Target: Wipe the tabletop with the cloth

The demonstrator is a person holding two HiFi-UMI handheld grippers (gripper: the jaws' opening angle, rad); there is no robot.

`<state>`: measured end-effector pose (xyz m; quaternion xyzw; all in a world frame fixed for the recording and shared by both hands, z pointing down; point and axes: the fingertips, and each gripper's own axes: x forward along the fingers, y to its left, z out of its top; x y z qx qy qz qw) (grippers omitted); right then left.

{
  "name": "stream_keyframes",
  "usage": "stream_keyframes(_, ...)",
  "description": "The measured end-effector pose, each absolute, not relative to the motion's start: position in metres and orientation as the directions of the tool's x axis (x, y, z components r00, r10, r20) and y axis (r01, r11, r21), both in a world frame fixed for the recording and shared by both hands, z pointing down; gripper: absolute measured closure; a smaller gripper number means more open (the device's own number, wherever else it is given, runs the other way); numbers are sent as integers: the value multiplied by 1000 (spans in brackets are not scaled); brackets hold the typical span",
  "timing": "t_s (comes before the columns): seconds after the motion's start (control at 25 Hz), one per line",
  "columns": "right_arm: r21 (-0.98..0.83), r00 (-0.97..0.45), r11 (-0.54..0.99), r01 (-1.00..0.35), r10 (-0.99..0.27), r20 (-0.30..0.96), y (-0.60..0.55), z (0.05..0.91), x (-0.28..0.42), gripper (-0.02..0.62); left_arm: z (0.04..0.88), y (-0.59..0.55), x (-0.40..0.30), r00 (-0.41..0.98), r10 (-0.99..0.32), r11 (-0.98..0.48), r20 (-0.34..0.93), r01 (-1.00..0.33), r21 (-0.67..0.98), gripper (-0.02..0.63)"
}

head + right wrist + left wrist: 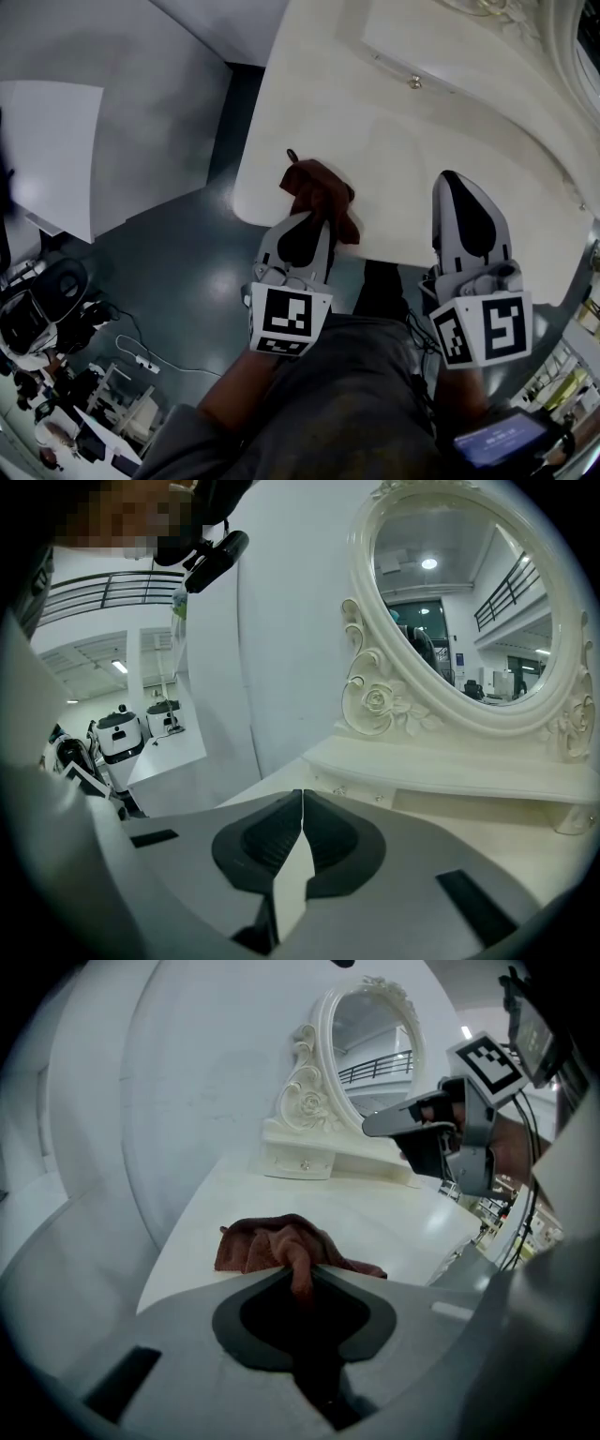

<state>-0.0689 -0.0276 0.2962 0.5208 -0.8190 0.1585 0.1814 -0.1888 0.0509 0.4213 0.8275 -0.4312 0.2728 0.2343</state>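
Reddish-brown cloth (321, 192), bunched into a loose heap, on the cream counter (394, 122) close to its rounded near-left corner. One fold drawn back out of the heap and pinched in the left hand-held gripper (311, 217). Jaws closed tight on that fold, as confirmed in the left gripper view, with the rest of the fabric lying on the surface just ahead of the tips. Gripper angled down toward the counter from the near edge, with its marker cube (286, 319) at the rear.

Right hand-held gripper (457, 178) to the right of the cloth and well apart from it, over the near part of the counter. Jaws brought together, pads meeting along a thin line, nothing between them. Contact with the surface not determinable from any view.

At the back of the counter, oval mirror (459, 602) in an ornate carved white frame, upright on a low white drawer base (441, 780) fitted with a small knob (414, 82). Dark grey floor (187, 272) to the left of the counter. Grey trouser legs (356, 394) below both grippers in the head view.
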Motion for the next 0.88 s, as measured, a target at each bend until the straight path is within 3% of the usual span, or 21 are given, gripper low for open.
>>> stream_keyframes(0.88, -64, -443, 469, -881, -771, 457, -30, 289, -130, 580, 416, 34, -298, 310, -685, -396, 659, -918, 19, 551)
